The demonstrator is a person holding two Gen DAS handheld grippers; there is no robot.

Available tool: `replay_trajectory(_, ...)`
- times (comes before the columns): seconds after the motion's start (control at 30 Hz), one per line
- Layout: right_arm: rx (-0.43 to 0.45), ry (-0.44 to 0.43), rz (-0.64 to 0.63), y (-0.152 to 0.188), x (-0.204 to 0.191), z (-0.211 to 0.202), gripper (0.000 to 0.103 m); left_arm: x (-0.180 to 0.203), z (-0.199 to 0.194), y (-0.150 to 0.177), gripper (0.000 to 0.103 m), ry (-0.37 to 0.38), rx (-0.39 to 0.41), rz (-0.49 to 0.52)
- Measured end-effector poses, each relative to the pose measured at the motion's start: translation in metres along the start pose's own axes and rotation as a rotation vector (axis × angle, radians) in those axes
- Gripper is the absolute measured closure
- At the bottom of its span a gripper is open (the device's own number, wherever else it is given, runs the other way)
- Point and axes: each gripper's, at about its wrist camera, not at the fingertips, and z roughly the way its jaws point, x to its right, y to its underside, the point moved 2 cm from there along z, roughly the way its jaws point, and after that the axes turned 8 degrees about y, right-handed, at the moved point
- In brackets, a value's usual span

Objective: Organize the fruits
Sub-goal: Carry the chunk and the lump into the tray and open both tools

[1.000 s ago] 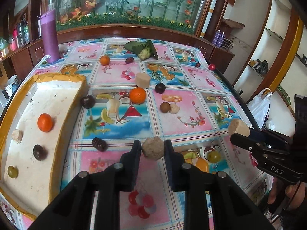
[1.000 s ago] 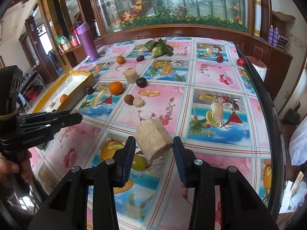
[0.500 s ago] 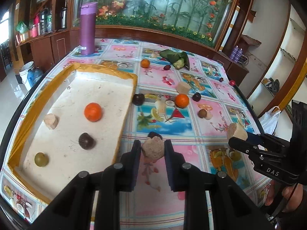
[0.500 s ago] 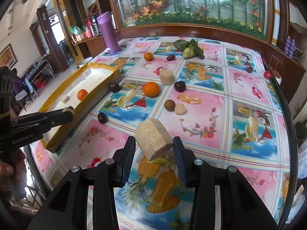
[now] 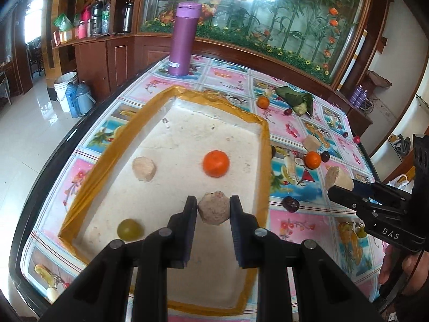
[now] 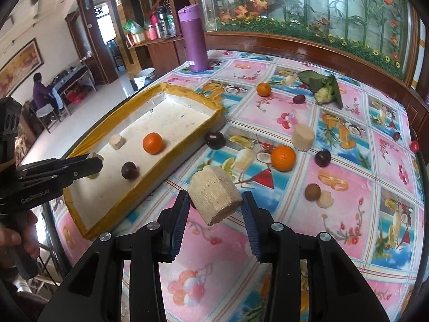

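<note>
Tray (image 5: 80,196), yellow-rimmed, at the left of the counter (image 6: 348,268): it holds a green grape (image 5: 129,229) near the front corner, a pale cane chunk (image 5: 144,169), an orange (image 5: 216,163) and, clear in the right wrist view, a dark plum (image 6: 130,170); four pieces in place. Left gripper (image 5: 213,209): fingers pinching a small pale chunk (image 5: 214,206), carried above the tray floor, not yet set down. Right gripper (image 6: 214,201): fingers pinching a larger cane chunk (image 6: 214,198) over the counter, just outside the tray's right wall, so farther from delivery. Loose on the counter, further right: a dark plum beside the tray wall (image 6: 215,140), a dark date (image 5: 290,204), a cane chunk standing on end (image 6: 303,136), a large orange (image 6: 283,157), another plum (image 6: 322,157), a small brown fruit (image 6: 313,191) touching a small pale piece (image 6: 325,199), a small orange (image 6: 263,89), a red-brown fruit (image 6: 299,98), a leafy green bundle (image 6: 325,87) and cherries near the far right edge (image 6: 414,146). Judgement: less than half sorted; two pieces in transit, roughly ten left to gather. A purple flask (image 5: 185,39) stands behind the tray, no part of the sorting.
</note>
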Motion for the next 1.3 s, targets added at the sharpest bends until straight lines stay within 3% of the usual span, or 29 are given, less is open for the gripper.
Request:
replay_trajectory(0.3,0.003,-0.039,-0.042,-0.038,-0.035,0.028,0.064,-0.054,0.002,-0.010,0.076,-0.080,-0.012,-0.044)
replay_trajectory(0.53,0.003,-0.069,-0.047,-0.069,-0.052,0.059,0.064,-0.083,0.014,-0.020,0.076,-0.088,-0.039,-0.087)
replay_trajectory(1.03,-0.077,-0.037,-0.061,-0.091,-0.064,0.125,0.064,-0.089,0.035,-0.017,0.076,-0.071,-0.110,-0.050)
replay_trajectory(1.3,-0.102,-0.027,-0.095,-0.090,-0.072,0.138,0.064,-0.083,0.047,-0.021,0.076,-0.140,-0.134,0.016)
